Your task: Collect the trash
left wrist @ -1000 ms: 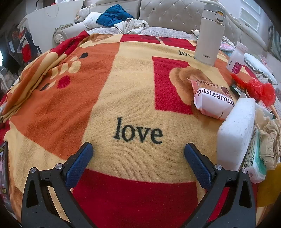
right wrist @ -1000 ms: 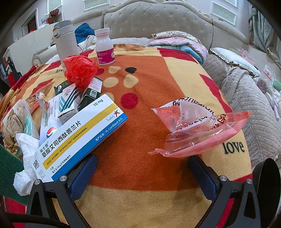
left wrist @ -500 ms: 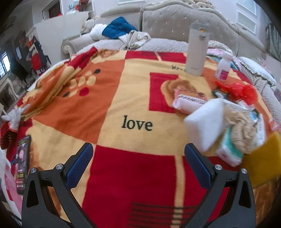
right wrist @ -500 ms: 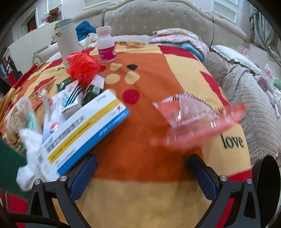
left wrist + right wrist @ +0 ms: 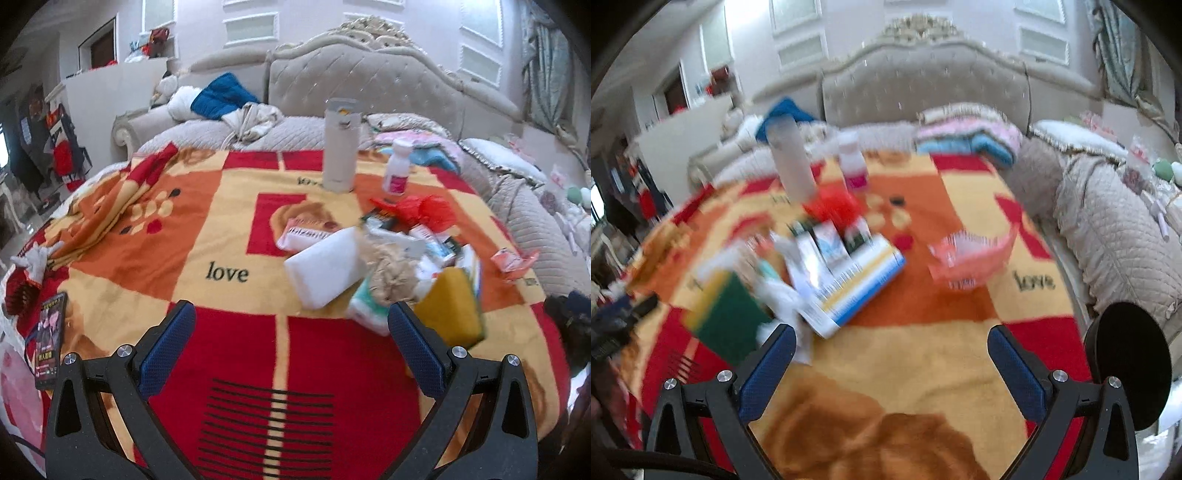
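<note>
A heap of trash lies on the patterned blanket [image 5: 229, 206]: a white foam block [image 5: 325, 271], a pink snack packet [image 5: 306, 234], crumpled tissue [image 5: 391, 271], a yellow-green sponge [image 5: 452, 310], a red plastic bag [image 5: 424, 210] and small boxes. In the blurred right wrist view I see the blue-and-white medicine box [image 5: 857, 288], the sponge [image 5: 726, 317] and a pink plastic wrapper [image 5: 967, 256]. My left gripper [image 5: 291, 343] is open and empty, well short of the heap. My right gripper [image 5: 892, 363] is open and empty too.
A white thermos [image 5: 340, 146] and a small white bottle [image 5: 397, 168] stand behind the heap. A phone [image 5: 50, 347] lies at the blanket's left edge. Padded headboard [image 5: 362, 85] and pillows at the back. A black round object [image 5: 1126, 369] sits right of my right gripper.
Both grippers have pulled back and risen away from the heap, so the whole bed shows. Both stay open and empty. The right view is blurred by motion.
</note>
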A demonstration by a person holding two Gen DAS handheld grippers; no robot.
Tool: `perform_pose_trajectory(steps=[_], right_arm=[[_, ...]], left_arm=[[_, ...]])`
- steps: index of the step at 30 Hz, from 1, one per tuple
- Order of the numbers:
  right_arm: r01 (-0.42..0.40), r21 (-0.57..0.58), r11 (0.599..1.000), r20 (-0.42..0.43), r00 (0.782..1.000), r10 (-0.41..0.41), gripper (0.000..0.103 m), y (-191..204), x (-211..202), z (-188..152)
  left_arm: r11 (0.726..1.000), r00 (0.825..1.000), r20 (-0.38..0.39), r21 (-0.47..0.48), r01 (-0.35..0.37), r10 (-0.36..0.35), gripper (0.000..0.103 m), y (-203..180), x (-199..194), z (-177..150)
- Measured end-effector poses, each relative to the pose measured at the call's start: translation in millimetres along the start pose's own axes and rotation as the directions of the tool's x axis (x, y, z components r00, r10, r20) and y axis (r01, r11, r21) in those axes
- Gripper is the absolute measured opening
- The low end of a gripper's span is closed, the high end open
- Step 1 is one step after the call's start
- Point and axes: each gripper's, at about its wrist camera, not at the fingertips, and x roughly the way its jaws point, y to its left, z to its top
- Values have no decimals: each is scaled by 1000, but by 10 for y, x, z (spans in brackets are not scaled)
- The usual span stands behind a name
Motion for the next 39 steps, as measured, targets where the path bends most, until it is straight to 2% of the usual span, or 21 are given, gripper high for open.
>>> perform_pose_trajectory(steps=[5, 10, 18, 28, 39], right_arm=[[41, -5, 999, 93, 995, -40, 103, 185, -268, 170], [50, 52, 997, 149, 987, -57, 103, 185, -401, 251], [140, 54, 989, 149, 978, -147, 103, 166, -356, 347], [141, 32, 990, 115, 983, -143, 103, 215, -241, 311], [125, 75, 989, 117, 984, -133, 103, 71, -273, 295]], left_arm=[[999, 998, 56, 25, 19, -21, 103, -95, -186, 87], [999, 993, 116, 53, 4, -10, 103, -127, -289, 183], [999, 991, 129, 46, 28, -33, 103, -81, -261, 237], [999, 993, 115, 30, 37, -40, 103, -44, -219, 228], [999, 993, 112, 27, 46, -48, 103, -91, -220, 217]])
